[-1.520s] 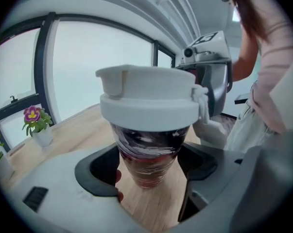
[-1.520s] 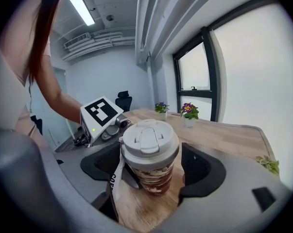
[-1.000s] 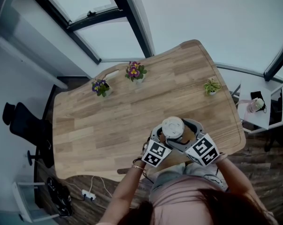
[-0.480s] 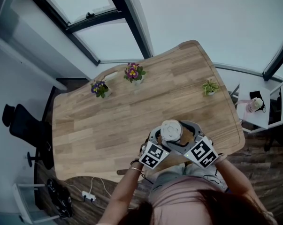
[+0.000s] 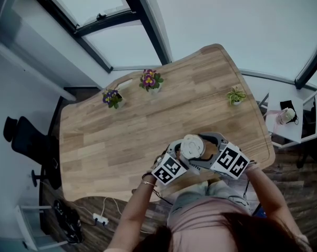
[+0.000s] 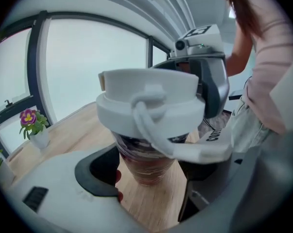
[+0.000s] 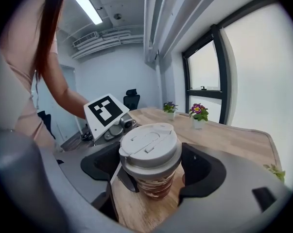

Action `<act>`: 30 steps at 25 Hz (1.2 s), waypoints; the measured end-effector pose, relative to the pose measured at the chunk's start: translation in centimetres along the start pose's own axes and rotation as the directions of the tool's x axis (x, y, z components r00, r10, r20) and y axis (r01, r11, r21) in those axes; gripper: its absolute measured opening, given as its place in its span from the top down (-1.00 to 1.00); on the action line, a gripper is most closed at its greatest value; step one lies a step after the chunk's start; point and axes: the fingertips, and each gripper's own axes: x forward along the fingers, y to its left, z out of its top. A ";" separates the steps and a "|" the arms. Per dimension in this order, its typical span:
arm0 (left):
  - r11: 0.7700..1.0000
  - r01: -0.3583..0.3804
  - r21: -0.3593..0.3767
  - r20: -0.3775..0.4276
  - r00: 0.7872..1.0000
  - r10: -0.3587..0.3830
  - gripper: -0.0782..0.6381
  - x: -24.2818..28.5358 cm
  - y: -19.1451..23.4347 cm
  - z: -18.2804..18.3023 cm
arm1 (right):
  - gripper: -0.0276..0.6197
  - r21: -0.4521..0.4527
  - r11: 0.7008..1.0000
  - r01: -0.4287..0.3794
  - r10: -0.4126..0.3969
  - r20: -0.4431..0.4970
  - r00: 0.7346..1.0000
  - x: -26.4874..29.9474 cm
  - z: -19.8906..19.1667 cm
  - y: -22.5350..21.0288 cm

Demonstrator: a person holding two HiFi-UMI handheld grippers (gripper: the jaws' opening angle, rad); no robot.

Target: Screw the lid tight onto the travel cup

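A travel cup with a patterned brown body and a white lid stands near the table's front edge. In the left gripper view my left gripper is shut low on the cup body, with its dark pads against both sides under the lid. A white strap hangs from that lid. In the right gripper view my right gripper is shut on the lid, its pads touching the rim on each side. The cup rests on the wood. From the head view both grippers, left and right, meet at the cup.
Two potted flowers stand at the far side of the wooden table, and a small green plant at the right. A black chair is left of the table. A side table is at the right.
My right gripper has turned about the lid: its marker cube swung up and to the right. The left gripper shifted slightly lower left. The cup stays in place.
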 end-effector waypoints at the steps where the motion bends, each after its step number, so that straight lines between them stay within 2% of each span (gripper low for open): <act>1: 1.000 -0.007 -0.002 0.001 1.000 0.007 -0.23 0.0 0.0 0.0 | -0.26 -0.002 1.000 0.001 -0.001 0.005 1.000 0.0 0.1 0.0; 3: 0.999 -0.038 -0.019 0.011 0.999 0.038 -0.23 0.0 0.2 0.1 | -0.26 0.008 0.999 0.036 -0.036 0.031 0.999 -0.1 0.3 0.1; 8: 0.983 -0.156 -0.100 0.050 0.986 0.161 -0.23 0.0 0.7 0.2 | -0.26 0.093 0.972 0.218 -0.226 0.096 0.969 -0.2 0.6 -0.3; 10: 0.976 -0.181 -0.119 0.059 0.980 0.189 -0.23 0.0 0.9 0.1 | -0.26 0.109 0.965 0.237 -0.248 0.102 0.963 -0.1 0.5 -0.4; 12: 0.980 -0.165 -0.111 0.064 0.983 0.173 -0.23 0.1 0.9 0.1 | -0.26 0.109 0.973 0.203 -0.213 0.086 0.973 0.0 0.3 -0.2; 17: 0.999 -0.045 -0.020 0.035 0.998 0.046 -0.23 -0.1 0.1 -0.1 | -0.27 0.038 0.998 0.043 -0.044 0.020 0.999 -0.1 0.4 0.2; 20: 1.000 -0.030 -0.002 0.019 0.999 0.030 -0.23 -0.1 0.1 0.0 | -0.27 -0.009 1.000 0.015 -0.015 0.008 1.000 0.0 0.7 0.4; 23: 0.995 -0.091 -0.047 0.034 0.995 0.092 -0.23 0.0 0.6 0.1 | -0.26 0.015 0.993 0.113 -0.114 0.056 0.992 -0.1 1.0 -0.1; 27: 0.977 -0.181 -0.110 0.055 0.981 0.187 -0.23 0.3 1.2 0.3 | -0.26 0.082 0.961 0.265 -0.273 0.099 0.957 -0.2 0.9 -0.7; 30: 0.972 -0.199 -0.128 0.064 0.976 0.208 -0.23 0.4 1.3 0.3 | -0.26 0.099 0.958 0.269 -0.278 0.096 0.956 -0.2 0.7 -0.8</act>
